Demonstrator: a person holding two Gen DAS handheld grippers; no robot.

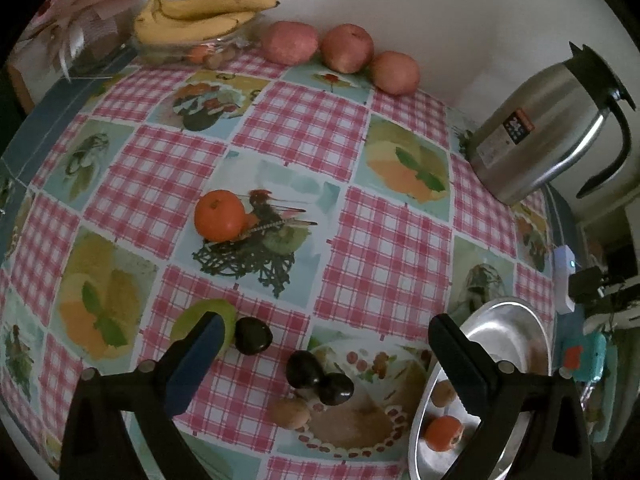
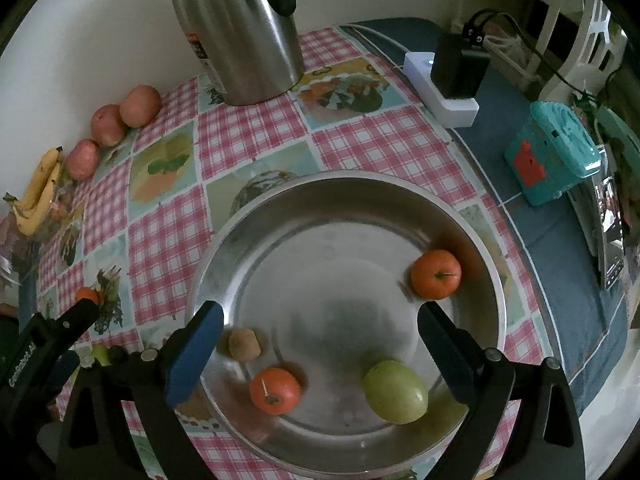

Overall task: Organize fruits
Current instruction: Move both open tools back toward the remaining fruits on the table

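At the bottom of the left wrist view the left gripper (image 1: pixel 324 332) hangs above the table with its fingers spread wide and nothing between them. Between them on the cloth lie three dark fruits (image 1: pixel 253 336), two of them touching, with a brown kiwi (image 1: pixel 290 414) just below the pair. A green apple (image 1: pixel 202 320) sits partly hidden behind the left finger. At the lower right edge is the steel bowl (image 1: pixel 520 320).

In the right wrist view the right gripper (image 2: pixel 320 320) hovers over that steel bowl (image 2: pixel 280 208), its fingers also spread and empty. The bowl holds two tangerines (image 2: pixel 275 390), a green fruit (image 2: pixel 396 392) and a small kiwi (image 2: pixel 244 345), all apart from one another.

The tablecloth (image 1: pixel 288 128) is pink check alternating with printed fruit panels, and blue along its border. A lone tangerine (image 1: pixel 219 216) rests mid-frame on one panel.

Farther up, a steel jug (image 1: pixel 548 128) stands at the right. Along the pale wall (image 1: pixel 440 8) at the top sit three red apples (image 1: pixel 290 42) in a row, and a bunch of bananas (image 1: pixel 200 16) on a glass dish at upper left. In the right wrist view's upper right, a white power strip (image 2: pixel 444 92) with a black adapter and a teal box (image 2: pixel 552 152) lie on the blue border.
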